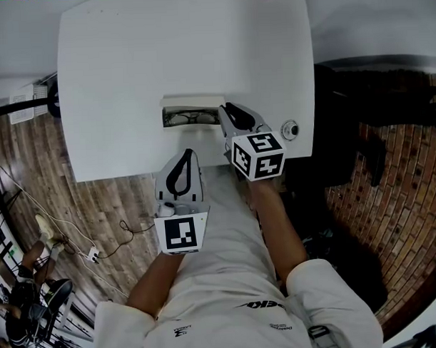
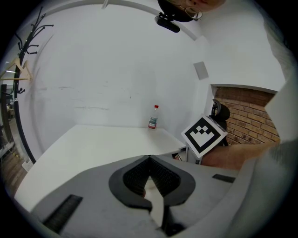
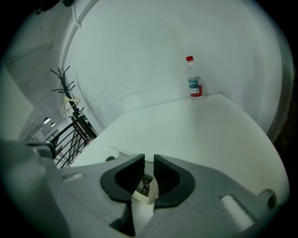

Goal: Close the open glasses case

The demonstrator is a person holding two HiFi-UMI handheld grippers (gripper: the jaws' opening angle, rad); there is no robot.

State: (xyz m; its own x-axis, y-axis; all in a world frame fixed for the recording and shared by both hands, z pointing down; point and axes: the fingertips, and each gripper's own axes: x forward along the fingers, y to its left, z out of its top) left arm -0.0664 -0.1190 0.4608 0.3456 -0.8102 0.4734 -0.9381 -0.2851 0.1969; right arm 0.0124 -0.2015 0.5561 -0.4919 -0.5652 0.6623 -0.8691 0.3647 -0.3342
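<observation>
The glasses case lies open near the front of the white table, its lid raised at the back and dark glasses in the tray. My right gripper is at the case's right end. In the right gripper view its jaws stand a narrow slit apart, with the case's white end wall in that slit. My left gripper hovers at the table's front edge, just below the case and apart from it. Its jaws are shut on nothing.
A small plastic bottle with a red cap stands at the table's far side, also seen in the left gripper view as the bottle. A small round object lies near the table's right edge. Wooden floor and cables lie to the left.
</observation>
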